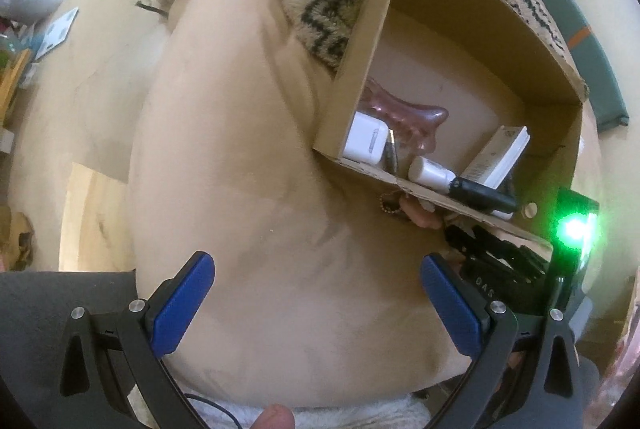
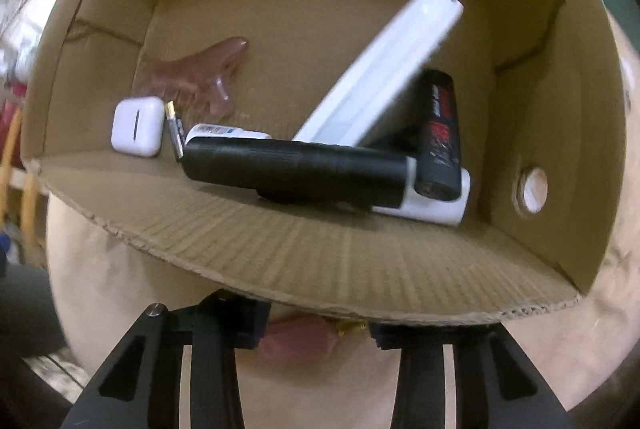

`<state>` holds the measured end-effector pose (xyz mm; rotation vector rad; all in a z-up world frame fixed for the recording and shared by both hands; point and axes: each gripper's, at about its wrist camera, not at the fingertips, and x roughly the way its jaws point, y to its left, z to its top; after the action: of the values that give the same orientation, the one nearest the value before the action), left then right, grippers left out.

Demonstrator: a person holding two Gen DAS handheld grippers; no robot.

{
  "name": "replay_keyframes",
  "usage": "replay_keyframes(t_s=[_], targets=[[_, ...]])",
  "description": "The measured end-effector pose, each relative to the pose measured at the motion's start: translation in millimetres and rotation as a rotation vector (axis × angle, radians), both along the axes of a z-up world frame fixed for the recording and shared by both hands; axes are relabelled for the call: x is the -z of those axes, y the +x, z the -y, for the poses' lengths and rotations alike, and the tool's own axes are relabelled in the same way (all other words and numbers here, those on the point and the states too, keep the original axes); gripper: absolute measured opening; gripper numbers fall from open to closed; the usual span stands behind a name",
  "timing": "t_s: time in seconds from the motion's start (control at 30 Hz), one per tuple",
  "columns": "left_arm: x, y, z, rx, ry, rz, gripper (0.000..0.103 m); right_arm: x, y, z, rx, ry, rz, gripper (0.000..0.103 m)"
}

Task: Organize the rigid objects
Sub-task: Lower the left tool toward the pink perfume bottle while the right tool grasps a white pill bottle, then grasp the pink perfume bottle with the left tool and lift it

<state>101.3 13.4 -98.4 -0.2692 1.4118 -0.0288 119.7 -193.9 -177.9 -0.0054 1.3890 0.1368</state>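
Lying between the fingers of the right gripper is a small pink item with a gold fitting at its right end. The front flap of the cardboard box hides the fingertips, so it cannot be told whether the pads press on the item. Ahead of this gripper, inside the box, lie a black cylinder, a white flat pack leaning above it, a black printed tube to the right, and a white earbud case to the left. The left gripper stands wide apart over a beige cushion, holding nothing; the box sits ahead and to its right.
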Motion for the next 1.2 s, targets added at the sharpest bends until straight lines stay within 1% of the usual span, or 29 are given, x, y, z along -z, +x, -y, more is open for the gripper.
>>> replay_keyframes(t_s=[0.07, 0.1, 0.27, 0.43, 0.57, 0.63, 0.73, 0.8, 0.87, 0.93, 1.03, 1.2], targets=[[0.4, 0.6, 3.7, 0.008, 0.012, 0.004, 0.103, -4.4, -6.1, -1.1, -0.018, 0.015, -0.009, 0.03], [0.3, 0.5, 6.4, 0.016, 0.019, 0.007, 0.103, -8.2, -9.3, -0.8, -0.022, 0.028, -0.01, 0.029], [2.2, 0.2, 17.4, 0.058, 0.058, 0.015, 0.103, -47.6, -31.0, 11.4, -0.04, 0.135, 0.032, 0.028], [9.4, -2.1, 21.4, 0.078, 0.08, 0.001, 0.103, -93.2, -49.2, 28.2, -0.045, 0.222, 0.141, 0.028], [15.9, -2.2, 21.8, 0.077, 0.1, -0.011, 0.103, -125.7, -54.2, 51.1, -0.017, 0.272, 0.259, 0.028], [18.4, -3.4, 23.6, 0.083, 0.106, -0.011, 0.103, -134.7, -50.1, 65.3, 0.015, 0.295, 0.313, 0.028], [22.4, -6.0, 33.7, 0.103, 0.127, -0.007, 0.102, -139.4, -46.0, 85.1, 0.078, 0.359, 0.341, 0.027], [25.5, -10.6, 46.8, 0.112, 0.125, -0.009, 0.102, -143.7, -41.6, 90.5, 0.103, 0.376, 0.362, 0.027], [29.8, -14.4, 63.6, 0.119, 0.105, -0.02, 0.102, -148.7, -38.0, 93.9, 0.112, 0.404, 0.389, 0.027], [34.5, -18.6, 89.9, 0.157, 0.092, -0.023, 0.102, -153.0, -37.1, 96.9, 0.11, 0.404, 0.413, 0.027], [44.3, -22.3, 134.4, 0.26, 0.108, -0.015, 0.102, -154.8, -33.8, 104.6, 0.127, 0.406, 0.426, 0.027], [62.3, -20.9, 181.6, 0.361, 0.17, -0.031, 0.102, -156.6, -33.8, 124.4, 0.181, 0.431, 0.432, 0.027]])
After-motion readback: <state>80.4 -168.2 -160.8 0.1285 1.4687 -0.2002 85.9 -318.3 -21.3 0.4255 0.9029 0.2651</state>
